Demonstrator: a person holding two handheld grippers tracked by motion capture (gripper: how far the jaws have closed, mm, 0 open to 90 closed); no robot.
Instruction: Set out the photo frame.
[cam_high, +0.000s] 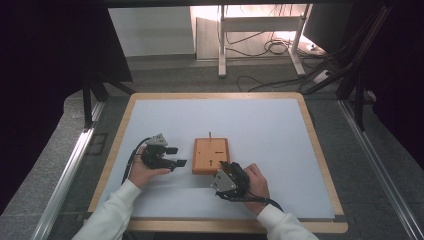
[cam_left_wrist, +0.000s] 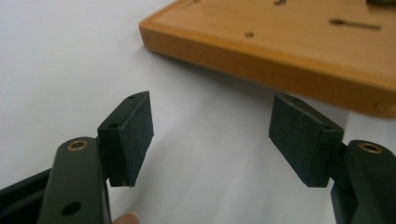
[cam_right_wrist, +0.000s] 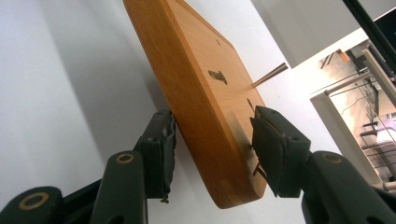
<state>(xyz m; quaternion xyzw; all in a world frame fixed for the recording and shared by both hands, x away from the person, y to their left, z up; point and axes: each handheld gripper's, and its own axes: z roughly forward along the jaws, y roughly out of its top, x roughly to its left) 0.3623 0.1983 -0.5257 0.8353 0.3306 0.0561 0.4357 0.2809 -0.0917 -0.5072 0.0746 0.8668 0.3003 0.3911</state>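
A wooden board (cam_high: 211, 155) lies flat near the middle of the white table surface (cam_high: 260, 125), somewhat toward the near edge, with a thin peg (cam_high: 210, 135) standing upright at its far side. The right gripper (cam_high: 226, 167) reaches over the board's near right corner and its jaws are clamped on that corner, one pad (cam_right_wrist: 161, 140) against the underside edge and the other on the top face. The left gripper (cam_high: 174, 156) sits just beside the board's left edge, not touching it, its fingers (cam_left_wrist: 135, 133) spread wide apart with only bare table between them
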